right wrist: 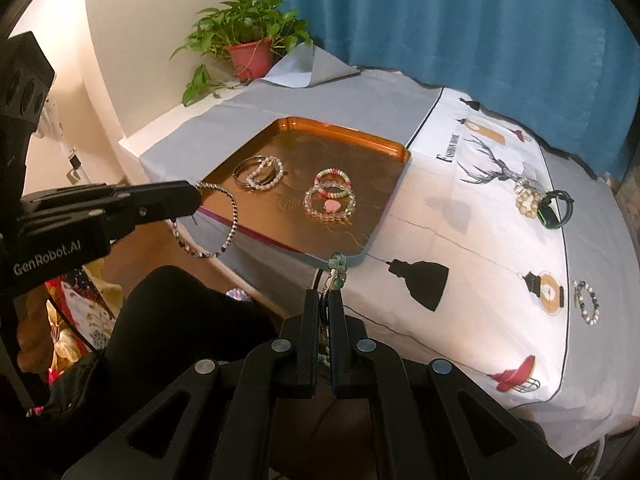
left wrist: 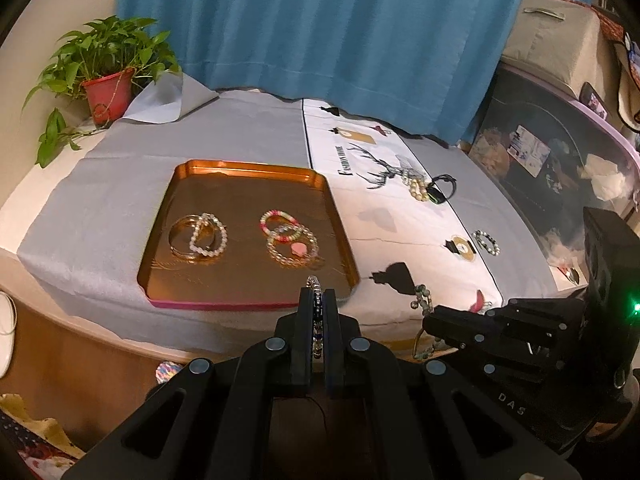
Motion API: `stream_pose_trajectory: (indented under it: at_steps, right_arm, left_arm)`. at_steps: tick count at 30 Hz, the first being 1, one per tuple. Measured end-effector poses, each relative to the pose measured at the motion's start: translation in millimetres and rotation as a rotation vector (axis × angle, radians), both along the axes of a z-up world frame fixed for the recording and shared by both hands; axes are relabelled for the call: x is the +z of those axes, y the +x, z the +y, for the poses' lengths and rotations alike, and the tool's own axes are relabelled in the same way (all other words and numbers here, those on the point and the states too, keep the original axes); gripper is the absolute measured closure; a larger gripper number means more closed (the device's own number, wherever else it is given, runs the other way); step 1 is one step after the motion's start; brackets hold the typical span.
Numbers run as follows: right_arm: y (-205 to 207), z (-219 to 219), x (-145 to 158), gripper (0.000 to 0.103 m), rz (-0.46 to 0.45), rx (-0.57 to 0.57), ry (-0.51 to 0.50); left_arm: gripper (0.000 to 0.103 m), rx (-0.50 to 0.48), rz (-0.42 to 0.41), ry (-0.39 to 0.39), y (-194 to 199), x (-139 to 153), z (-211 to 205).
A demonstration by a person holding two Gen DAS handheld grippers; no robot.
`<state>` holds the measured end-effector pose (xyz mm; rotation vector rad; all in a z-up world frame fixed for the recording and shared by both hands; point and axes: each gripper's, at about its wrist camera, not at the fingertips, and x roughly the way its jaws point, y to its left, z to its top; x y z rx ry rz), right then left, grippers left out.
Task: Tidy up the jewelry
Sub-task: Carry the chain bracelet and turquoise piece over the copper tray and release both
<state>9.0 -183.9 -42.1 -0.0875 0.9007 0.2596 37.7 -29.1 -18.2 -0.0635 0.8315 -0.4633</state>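
Note:
My left gripper [left wrist: 319, 293] is shut on a silver-and-blue beaded bracelet [left wrist: 313, 281], just in front of the near rim of the copper tray [left wrist: 248, 166]. In the right wrist view this bracelet [right wrist: 232, 216] hangs as a loop from the left gripper [right wrist: 198, 197]. My right gripper [right wrist: 324, 297] is shut on a green beaded bracelet [right wrist: 338, 263] at the tray's [right wrist: 344, 129] near right corner. In the tray lie gold bangles with a pearl bracelet [left wrist: 198, 236] and two bead bracelets [left wrist: 290, 236].
Loose on the printed white cloth are pearl bracelets with a dark green bangle [right wrist: 540, 200] and a small bead bracelet [right wrist: 586, 302]. A potted plant [left wrist: 108, 80] stands at the far left corner. Blue curtain behind. A dark sleeve [right wrist: 180, 320] is below the table edge.

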Motion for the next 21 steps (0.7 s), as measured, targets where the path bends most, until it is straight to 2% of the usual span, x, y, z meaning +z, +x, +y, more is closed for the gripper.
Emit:
stream_pose_trajectory:
  at_steps: [7,21]
  right_arm:
    - [30.7,5.5,-5.5,0.098,0.001,0.003,0.001]
    - [142.1,11.8,-17.5,0.098,-0.041,-0.016,0.046]
  left_arm:
    - [0.101,0.033,-0.026,0.024,32.3,3.8,11.1]
    - [0.101,0.087,-0.007,0.053,137.1,-16.5,16.1]
